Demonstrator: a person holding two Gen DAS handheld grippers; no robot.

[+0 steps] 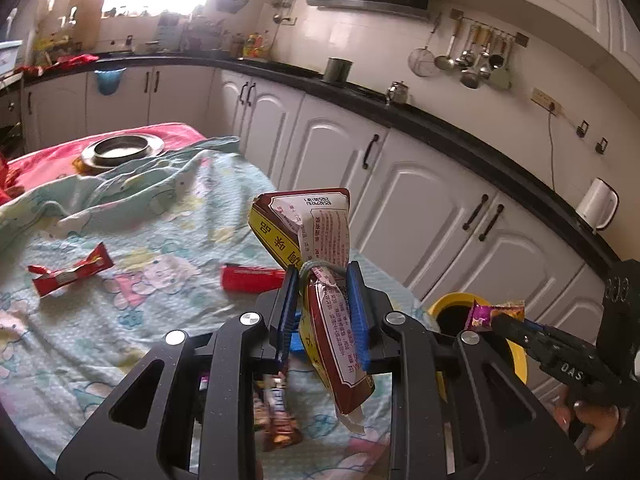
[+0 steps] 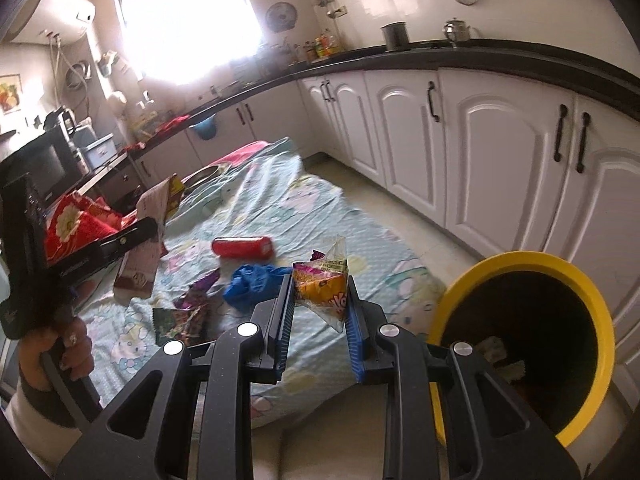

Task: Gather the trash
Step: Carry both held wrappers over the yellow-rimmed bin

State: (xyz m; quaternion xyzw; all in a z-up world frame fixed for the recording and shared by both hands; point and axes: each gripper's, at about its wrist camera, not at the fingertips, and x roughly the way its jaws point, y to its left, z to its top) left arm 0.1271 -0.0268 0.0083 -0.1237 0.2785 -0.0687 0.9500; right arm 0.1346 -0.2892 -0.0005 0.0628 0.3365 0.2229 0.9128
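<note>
While gripped, brown packet (image 1: 336,308) of small print, "DAS"-marked right tool (image 1: 486,320).

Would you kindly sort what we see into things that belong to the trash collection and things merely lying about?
Belongs to the job:
- brown-and-yellow packet, held in the left hand-held gripper
- orange snack wrapper, held in the right hand-held gripper
- yellow-rimmed bin
- red wrapper
- red packet

Just lying about:
- metal bowl
- white kettle
- hanging ladles
</note>
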